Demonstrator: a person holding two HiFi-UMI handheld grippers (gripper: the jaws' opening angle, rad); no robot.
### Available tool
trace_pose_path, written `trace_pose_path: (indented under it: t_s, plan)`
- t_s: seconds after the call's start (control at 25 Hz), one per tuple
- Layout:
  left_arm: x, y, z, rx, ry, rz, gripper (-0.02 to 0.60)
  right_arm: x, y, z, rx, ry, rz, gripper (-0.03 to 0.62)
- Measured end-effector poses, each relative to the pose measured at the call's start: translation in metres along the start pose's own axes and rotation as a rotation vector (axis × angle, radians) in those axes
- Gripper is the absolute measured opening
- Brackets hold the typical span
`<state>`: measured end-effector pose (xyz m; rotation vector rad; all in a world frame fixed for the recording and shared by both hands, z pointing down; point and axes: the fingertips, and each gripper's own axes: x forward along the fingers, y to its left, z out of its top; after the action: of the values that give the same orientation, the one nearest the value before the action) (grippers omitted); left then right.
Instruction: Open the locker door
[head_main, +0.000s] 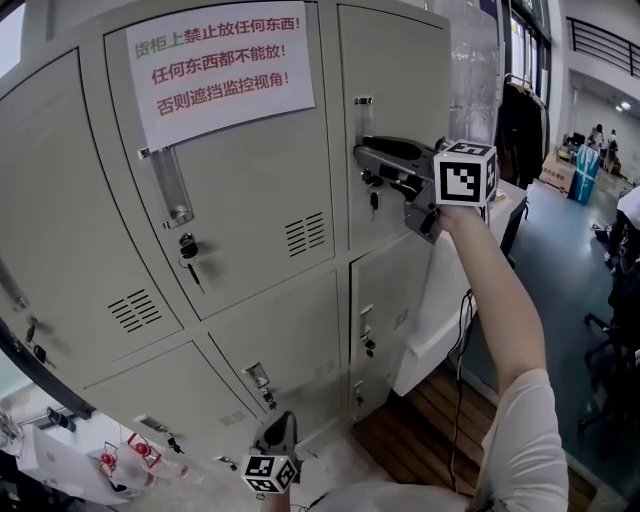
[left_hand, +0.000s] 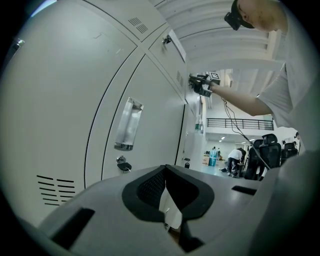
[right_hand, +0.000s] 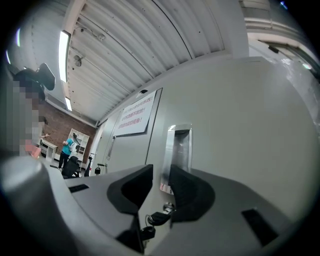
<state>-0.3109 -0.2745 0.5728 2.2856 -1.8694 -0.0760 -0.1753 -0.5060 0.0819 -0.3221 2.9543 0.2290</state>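
Observation:
The grey locker door (head_main: 400, 80) is the upper right one of the bank, and it stands closed. Its upright metal handle recess (head_main: 363, 110) has a key (head_main: 373, 200) in the lock below it. My right gripper (head_main: 365, 158) reaches level to the door at the handle's lower end. In the right gripper view its jaws (right_hand: 161, 172) stand part open, with the handle recess (right_hand: 181, 145) in the gap and the key (right_hand: 160, 217) underneath; the pads show no pressing. My left gripper (head_main: 280, 422) hangs low by the bottom lockers, its tips (left_hand: 165, 169) closed together on nothing.
A paper notice (head_main: 222, 65) hangs on the middle locker, which has its own handle (head_main: 172, 185) and key (head_main: 188, 248). Right of the bank a white covered table (head_main: 440, 290) stands over a wooden floor (head_main: 420, 420), with a cable (head_main: 462, 330) hanging. Office chairs (head_main: 610, 340) are far right.

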Motion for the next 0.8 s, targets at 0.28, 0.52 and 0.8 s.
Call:
trace_pose_path:
  t_s: [0.28,0.52,0.8]
  plan:
    - [0.001,-0.004,-0.002,0.000,0.005,-0.011,0.009,-0.004,-0.005,-0.001,0.049,-0.025,-0.023,0.048]
    - [0.001,-0.008,-0.001,0.053,0.015,-0.012,0.009,-0.010,-0.002,0.001,0.030,-0.008,-0.032,0.048]
    - [0.003,-0.017,-0.001,0.033,0.014,-0.044,0.009,-0.023,0.004,0.004,0.018,-0.007,-0.034,0.048]
